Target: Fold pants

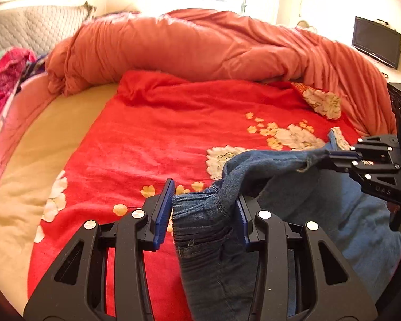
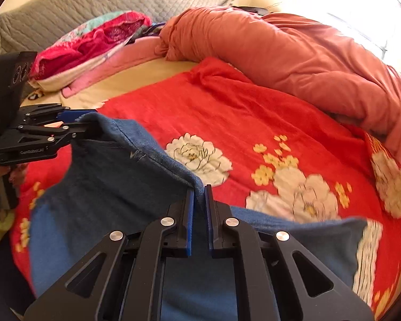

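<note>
Both grips on: left hand-held gripper (image 1: 204,208) clamps a bunched jeans (image 2: 115,187) end, right hand-held gripper (image 2: 199,192) pinches the edge, denim stretched between them above the bed (image 2: 214,112).

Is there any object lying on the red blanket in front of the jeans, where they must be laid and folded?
Nothing visible does. The jeans hang from both hand-held grippers, and the red blanket ahead is bare up to the orange duvet.

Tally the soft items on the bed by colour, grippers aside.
Blue: 1, the jeans
Red with flowers: 1, the blanket
Orange: 1, the bunched duvet
Pink-magenta: 1, the cloth pile
Total: 4
</note>
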`<state>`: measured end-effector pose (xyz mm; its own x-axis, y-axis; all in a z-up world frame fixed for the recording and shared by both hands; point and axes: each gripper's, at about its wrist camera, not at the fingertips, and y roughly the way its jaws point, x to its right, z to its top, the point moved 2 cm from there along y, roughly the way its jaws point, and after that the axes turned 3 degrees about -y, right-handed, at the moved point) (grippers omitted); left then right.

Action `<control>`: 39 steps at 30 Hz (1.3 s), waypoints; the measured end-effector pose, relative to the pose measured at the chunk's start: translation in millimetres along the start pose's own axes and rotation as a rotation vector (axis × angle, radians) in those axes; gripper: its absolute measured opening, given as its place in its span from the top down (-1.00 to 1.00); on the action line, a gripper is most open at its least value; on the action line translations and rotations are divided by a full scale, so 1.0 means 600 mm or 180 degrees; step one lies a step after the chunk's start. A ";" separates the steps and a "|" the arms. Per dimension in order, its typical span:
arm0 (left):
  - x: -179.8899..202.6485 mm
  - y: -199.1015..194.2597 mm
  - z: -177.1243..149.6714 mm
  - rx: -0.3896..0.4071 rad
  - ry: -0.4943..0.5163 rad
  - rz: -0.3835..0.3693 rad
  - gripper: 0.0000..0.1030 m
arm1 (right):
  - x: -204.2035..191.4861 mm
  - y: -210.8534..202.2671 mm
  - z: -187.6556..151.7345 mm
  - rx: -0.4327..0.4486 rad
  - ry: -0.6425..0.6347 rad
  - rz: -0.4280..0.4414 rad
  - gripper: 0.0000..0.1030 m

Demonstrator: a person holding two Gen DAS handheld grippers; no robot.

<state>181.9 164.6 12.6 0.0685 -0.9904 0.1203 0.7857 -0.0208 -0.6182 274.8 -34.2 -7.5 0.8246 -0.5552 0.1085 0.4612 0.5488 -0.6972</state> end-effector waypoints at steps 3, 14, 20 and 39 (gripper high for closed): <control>0.024 -0.029 -0.008 0.0123 0.0166 0.0089 0.37 | -0.019 -0.042 -0.028 0.0070 0.0069 -0.0010 0.87; 0.079 -0.145 -0.129 0.0296 0.0379 0.0330 0.36 | -0.124 -0.163 -0.139 0.0219 0.0368 0.0334 0.87; 0.083 -0.169 -0.163 0.0138 0.0330 0.0268 0.36 | -0.170 -0.185 -0.194 0.0185 0.0530 0.0425 0.87; 0.018 -0.220 -0.238 -0.0373 -0.0099 0.0256 0.05 | -0.233 -0.149 -0.244 -0.0028 0.0587 0.0571 0.70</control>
<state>-8.9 137.3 -15.5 0.1488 -0.9848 0.0895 0.6998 0.0409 -0.7132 70.5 -97.3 -63.7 0.8190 -0.5544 -0.1481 0.3093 0.6438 -0.6999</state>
